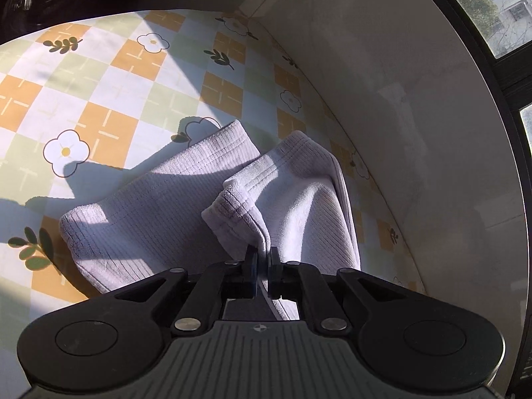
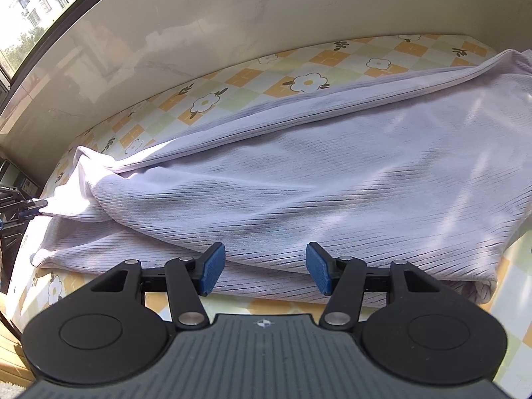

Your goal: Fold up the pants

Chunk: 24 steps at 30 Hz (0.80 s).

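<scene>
Pale lilac ribbed pants point(image 2: 299, 173) lie lengthwise on the checked flower tablecloth point(image 2: 309, 66). In the left wrist view my left gripper point(image 1: 264, 266) is shut on a cuff of one pant leg point(image 1: 242, 212) and holds it lifted, while the other leg end point(image 1: 159, 206) lies flat on the cloth to the left. In the right wrist view my right gripper point(image 2: 265, 267) is open and empty, its blue pads point(image 2: 212, 267) just above the near edge of the pants. The left gripper point(image 2: 33, 207) shows at the far left of that view, holding the fabric's end.
A pale marble-look wall point(image 2: 199, 26) runs along the table's far side. A dark-framed window point(image 1: 498, 10) is above it. The tablecloth point(image 1: 109, 76) extends bare to the left of the pant legs. The table's front edge is near my right gripper.
</scene>
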Each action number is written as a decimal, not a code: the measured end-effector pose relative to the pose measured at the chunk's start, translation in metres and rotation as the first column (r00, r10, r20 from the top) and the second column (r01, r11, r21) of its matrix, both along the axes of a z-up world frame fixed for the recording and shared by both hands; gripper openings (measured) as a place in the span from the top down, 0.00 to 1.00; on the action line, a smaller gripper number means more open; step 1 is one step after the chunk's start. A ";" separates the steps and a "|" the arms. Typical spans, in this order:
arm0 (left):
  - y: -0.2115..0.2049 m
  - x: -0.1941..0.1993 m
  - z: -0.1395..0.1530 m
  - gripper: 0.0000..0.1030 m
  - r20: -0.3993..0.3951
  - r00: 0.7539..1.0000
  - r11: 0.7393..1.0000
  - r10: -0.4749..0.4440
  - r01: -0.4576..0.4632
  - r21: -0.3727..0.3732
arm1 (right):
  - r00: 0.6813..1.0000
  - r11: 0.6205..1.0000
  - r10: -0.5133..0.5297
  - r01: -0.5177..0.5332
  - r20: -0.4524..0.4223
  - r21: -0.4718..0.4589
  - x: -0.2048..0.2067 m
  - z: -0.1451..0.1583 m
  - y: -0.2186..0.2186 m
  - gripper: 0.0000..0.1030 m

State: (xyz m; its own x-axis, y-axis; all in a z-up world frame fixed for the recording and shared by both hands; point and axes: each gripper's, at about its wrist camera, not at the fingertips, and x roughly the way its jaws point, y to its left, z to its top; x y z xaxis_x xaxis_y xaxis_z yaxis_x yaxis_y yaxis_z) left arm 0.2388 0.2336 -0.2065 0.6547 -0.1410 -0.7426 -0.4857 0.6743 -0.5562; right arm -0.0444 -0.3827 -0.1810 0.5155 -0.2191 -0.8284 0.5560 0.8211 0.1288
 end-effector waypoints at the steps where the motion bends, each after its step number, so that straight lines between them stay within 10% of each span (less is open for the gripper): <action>1: -0.001 -0.003 0.015 0.94 0.044 0.999 0.999 -0.009 0.007 0.045 | 1.000 1.000 0.007 -0.007 -0.005 -0.001 -0.002 -0.001 0.000 0.44; 7: 0.007 -0.014 0.051 0.94 0.150 0.989 0.994 0.002 -0.019 0.109 | 1.000 1.000 0.006 -0.006 -0.028 0.007 -0.005 -0.009 -0.003 0.44; 13: 0.019 -0.022 0.030 0.95 0.052 0.997 0.998 0.063 -0.065 0.026 | 0.999 1.000 0.009 -0.009 -0.042 0.011 -0.008 -0.007 -0.005 0.44; 24: 0.008 -0.023 0.049 0.94 0.108 0.994 0.996 0.035 -0.044 0.081 | 0.982 0.975 0.019 -0.059 -0.188 -0.212 -0.016 -0.018 0.014 0.34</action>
State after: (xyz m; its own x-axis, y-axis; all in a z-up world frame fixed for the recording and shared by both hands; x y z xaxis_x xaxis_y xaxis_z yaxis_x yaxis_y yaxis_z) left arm 0.2159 0.2420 -0.1576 0.7346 -0.0547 -0.6763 -0.4535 0.7017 -0.5495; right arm -0.0607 -0.3682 -0.1993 0.3703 -0.3859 -0.8449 0.5204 0.8396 -0.1554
